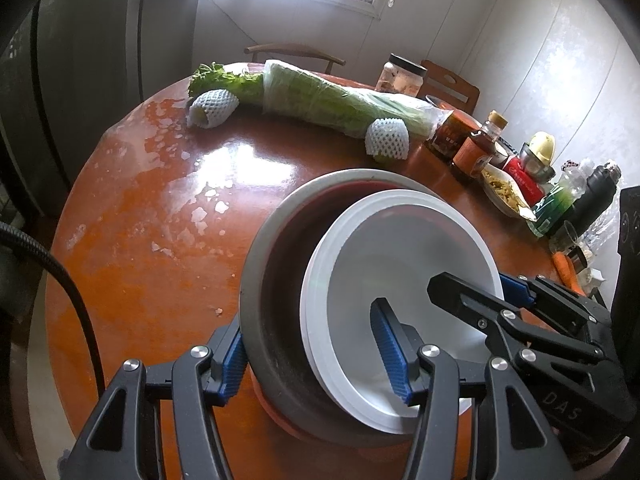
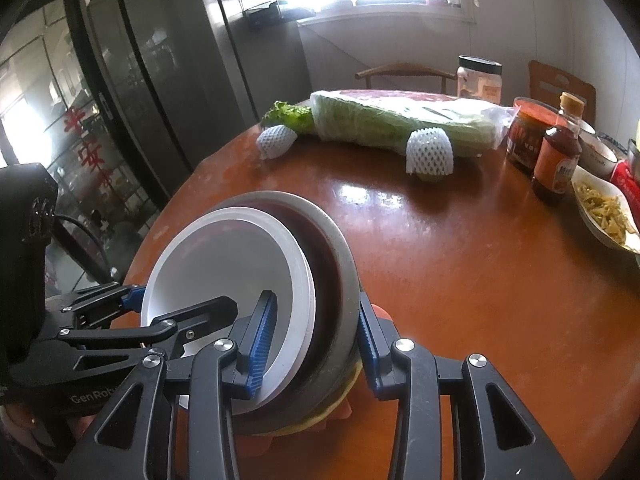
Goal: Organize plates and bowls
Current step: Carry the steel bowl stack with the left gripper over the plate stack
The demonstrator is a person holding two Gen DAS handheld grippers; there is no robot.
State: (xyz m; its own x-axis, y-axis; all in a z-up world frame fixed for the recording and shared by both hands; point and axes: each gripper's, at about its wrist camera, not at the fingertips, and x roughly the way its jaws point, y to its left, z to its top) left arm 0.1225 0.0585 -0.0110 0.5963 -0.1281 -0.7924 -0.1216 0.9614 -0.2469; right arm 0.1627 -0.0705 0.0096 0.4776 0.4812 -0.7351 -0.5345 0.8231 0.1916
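A grey bowl [image 1: 260,264] with a dark inside holds nested white bowls [image 1: 404,248], and the stack stands near the front edge of the round brown table [image 1: 160,240]. My left gripper [image 1: 308,332] is shut on the stack's left wall, with one blue pad outside the grey bowl and the other inside the white bowl. My right gripper [image 2: 316,308] is shut on the opposite wall of the grey bowl [image 2: 340,248] and white bowls [image 2: 228,264] in the same way. An orange and a yellowish rim [image 2: 336,408] show under the stack. Each gripper appears in the other's view: right [image 1: 476,284], left [image 2: 176,300].
A wrapped cabbage [image 1: 340,100] and two foam-netted fruits [image 1: 386,138] lie across the far side. Jars, sauce bottles [image 1: 482,144], a dish of food [image 2: 604,208], a flask and a carrot [image 1: 566,268] crowd the right edge. A black cable [image 1: 68,280] hangs left; chairs and a fridge stand behind.
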